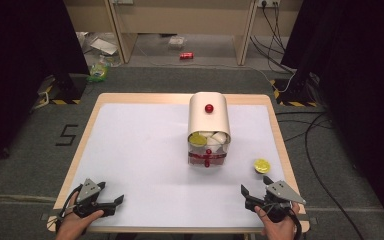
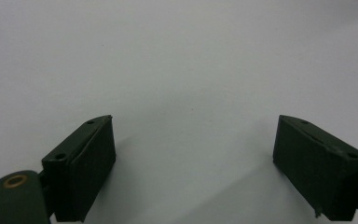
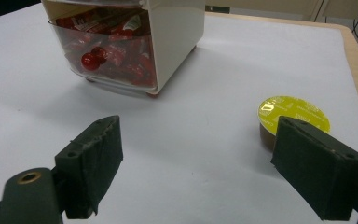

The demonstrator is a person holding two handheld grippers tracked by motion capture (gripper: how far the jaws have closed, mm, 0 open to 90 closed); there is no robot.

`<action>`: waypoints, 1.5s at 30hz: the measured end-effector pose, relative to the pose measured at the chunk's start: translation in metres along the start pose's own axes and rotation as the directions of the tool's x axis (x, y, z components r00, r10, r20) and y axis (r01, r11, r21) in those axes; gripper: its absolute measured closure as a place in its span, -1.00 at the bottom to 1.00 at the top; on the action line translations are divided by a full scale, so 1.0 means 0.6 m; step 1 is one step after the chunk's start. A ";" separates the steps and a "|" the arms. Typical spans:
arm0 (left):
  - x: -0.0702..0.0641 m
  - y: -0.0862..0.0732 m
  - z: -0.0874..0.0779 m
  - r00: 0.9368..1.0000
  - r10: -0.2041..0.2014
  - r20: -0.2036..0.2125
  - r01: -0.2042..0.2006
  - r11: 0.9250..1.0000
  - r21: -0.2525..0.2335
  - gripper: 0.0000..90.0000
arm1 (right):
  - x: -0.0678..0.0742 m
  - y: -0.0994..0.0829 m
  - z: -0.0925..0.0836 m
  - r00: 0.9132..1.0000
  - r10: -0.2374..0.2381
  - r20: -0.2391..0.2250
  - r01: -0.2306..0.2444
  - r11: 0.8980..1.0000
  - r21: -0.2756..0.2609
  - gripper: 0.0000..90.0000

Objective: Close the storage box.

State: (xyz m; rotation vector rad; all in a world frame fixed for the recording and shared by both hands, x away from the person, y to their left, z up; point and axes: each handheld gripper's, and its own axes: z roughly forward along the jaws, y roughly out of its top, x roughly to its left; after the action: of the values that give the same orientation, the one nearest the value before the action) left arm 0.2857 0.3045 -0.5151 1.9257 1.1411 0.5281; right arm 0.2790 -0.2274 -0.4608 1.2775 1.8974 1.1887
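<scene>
1. The small round brown capsule with a yellow foil lid [image 1: 261,165] stands on the white tabletop [image 1: 145,150] near the right edge, just in front of the right gripper [image 1: 256,186] and a little to the far side of it.
2. In the right gripper view the same capsule [image 3: 292,114] is partly behind the right-hand black jaw, close to its tip, and not between the two jaws.
3. The right gripper [image 3: 196,149] has its jaws wide apart and nothing is between them; it does not touch the capsule.
4. The left gripper [image 1: 111,194] is at the near left corner of the tabletop, well apart from the capsule. In its own view the left gripper [image 2: 193,140] has its jaws wide apart above bare white surface.
5. The capsule is low and flat; its side is dark brown and its lid is bright yellow with small print that is too small to read.
6. The cream plastic drawer box with a rounded top [image 1: 209,120] stands in the middle of the tabletop, to the left of the capsule and apart from it.
7. Its clear lower drawer [image 3: 116,51] holds red sachets and has a red ball knob [image 3: 89,60].
8. Its upper part, seen from the high view, holds another yellow-lidded capsule [image 1: 197,139] and white cups.
</scene>
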 end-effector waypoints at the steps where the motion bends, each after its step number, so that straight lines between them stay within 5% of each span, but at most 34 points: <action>1: 0.000 0.000 0.000 1.000 0.000 0.000 0.000 1.000 0.000 -0.72 | 0.000 -0.001 0.000 1.000 -0.001 -0.001 0.001 1.000 0.001 -0.63; 30: 0.000 0.000 -0.001 1.000 0.006 -0.007 -0.006 1.000 -0.001 -0.72 | 0.000 -0.030 -0.005 1.000 -0.021 -0.021 0.023 0.992 0.122 -0.63; 45: 0.000 0.000 -0.001 1.000 0.007 -0.008 -0.007 1.000 -0.001 -0.72 | 0.001 -0.045 -0.010 0.999 -0.013 -0.036 0.020 0.980 0.200 -0.63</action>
State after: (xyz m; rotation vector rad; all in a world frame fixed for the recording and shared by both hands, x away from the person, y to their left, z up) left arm 0.2852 0.3048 -0.5150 1.9282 1.1398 0.5409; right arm 0.2625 -0.2332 -0.4822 1.3493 2.0922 1.0372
